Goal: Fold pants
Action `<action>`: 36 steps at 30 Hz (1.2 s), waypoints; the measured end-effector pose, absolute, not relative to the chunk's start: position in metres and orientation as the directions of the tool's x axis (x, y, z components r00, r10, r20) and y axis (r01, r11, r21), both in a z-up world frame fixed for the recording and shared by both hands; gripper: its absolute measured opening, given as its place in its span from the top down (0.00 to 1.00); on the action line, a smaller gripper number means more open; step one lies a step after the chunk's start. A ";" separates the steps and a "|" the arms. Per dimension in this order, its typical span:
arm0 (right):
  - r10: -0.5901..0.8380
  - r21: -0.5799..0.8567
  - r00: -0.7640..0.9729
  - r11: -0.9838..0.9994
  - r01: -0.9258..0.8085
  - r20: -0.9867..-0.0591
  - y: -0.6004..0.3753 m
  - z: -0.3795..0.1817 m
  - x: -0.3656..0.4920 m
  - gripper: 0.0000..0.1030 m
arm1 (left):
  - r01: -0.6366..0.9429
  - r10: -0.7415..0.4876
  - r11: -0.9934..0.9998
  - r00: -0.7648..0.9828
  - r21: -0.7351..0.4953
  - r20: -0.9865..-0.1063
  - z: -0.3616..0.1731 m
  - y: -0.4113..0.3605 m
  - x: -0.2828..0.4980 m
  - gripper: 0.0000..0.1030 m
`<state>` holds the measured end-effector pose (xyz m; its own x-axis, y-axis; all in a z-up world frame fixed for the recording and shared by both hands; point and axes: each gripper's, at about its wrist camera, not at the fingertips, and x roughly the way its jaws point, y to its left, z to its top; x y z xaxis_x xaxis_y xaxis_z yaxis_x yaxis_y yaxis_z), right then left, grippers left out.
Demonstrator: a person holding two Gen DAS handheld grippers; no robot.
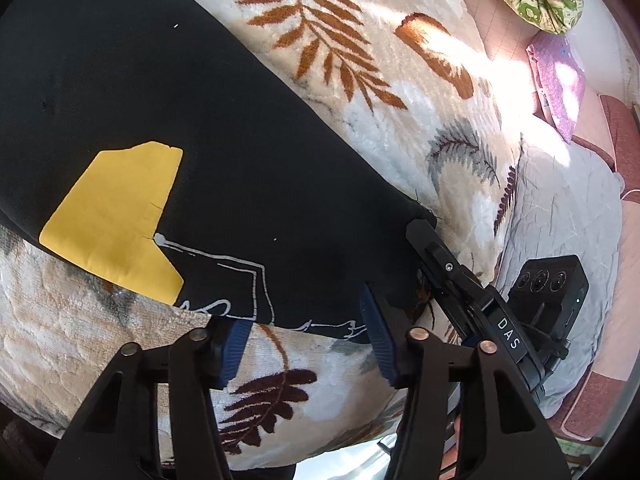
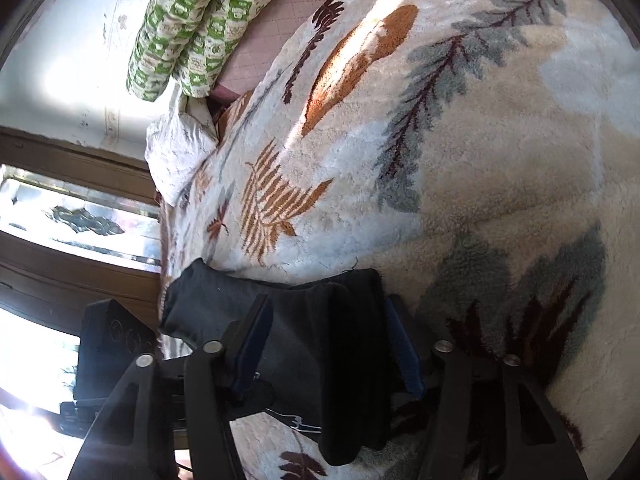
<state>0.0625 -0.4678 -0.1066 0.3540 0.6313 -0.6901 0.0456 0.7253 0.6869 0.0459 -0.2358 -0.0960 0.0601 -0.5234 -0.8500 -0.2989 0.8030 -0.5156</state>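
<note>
The left tool (image 1: 306, 350) stands partly open, its blue ribbed pads (image 1: 234, 354) at the near hem of the black fabric pants (image 1: 224, 160); the hem lies across the gap, and the pads do not visibly pinch it. The right tool (image 2: 328, 344) has its two fingers against either side of a bunched fold of the same black pants (image 2: 320, 320), which fills the gap and hangs down between them, so it grips the cloth. In the left wrist view the right tool (image 1: 430, 248) shows at the pants' corner, its black fingers on the edge of the fabric.

The pants lie spread on a cream plush bed blanket (image 1: 400, 128) printed with brown, orange and grey fern leaves. The cloth is flat and smooth over most of its area, with a large yellow patch (image 1: 116, 216) and thin white line drawing near the hem. A green-and-white patterned pillow (image 2: 188, 28) lies at the far end of the bed.
</note>
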 end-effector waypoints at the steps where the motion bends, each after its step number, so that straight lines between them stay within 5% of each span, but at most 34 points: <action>1: 0.605 0.654 0.342 0.756 0.037 -0.719 -0.467 -0.106 0.063 0.73 | -0.289 -0.520 0.809 0.055 -0.512 -0.852 -0.097 -0.236 0.048 0.74; 2: 0.595 0.640 0.335 0.768 0.032 -0.731 -0.467 -0.107 0.063 0.78 | -0.280 -0.526 0.810 0.043 -0.516 -0.849 -0.099 -0.236 0.051 0.86; 5: 0.597 0.643 0.347 0.766 0.021 -0.723 -0.470 -0.106 0.060 0.81 | -0.286 -0.564 0.788 0.024 -0.546 -0.826 -0.102 -0.232 0.054 0.89; 36: 0.649 0.696 0.417 0.716 -0.054 -0.636 -0.403 -0.032 0.063 0.84 | -0.234 -0.697 0.662 0.159 -0.712 -0.699 -0.046 -0.149 0.054 0.89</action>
<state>0.0631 -0.4027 -0.0316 0.4173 0.6493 -0.6358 -0.0544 0.7162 0.6958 0.0539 -0.1491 -0.0463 0.1589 -0.6968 -0.6995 -0.2340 0.6617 -0.7123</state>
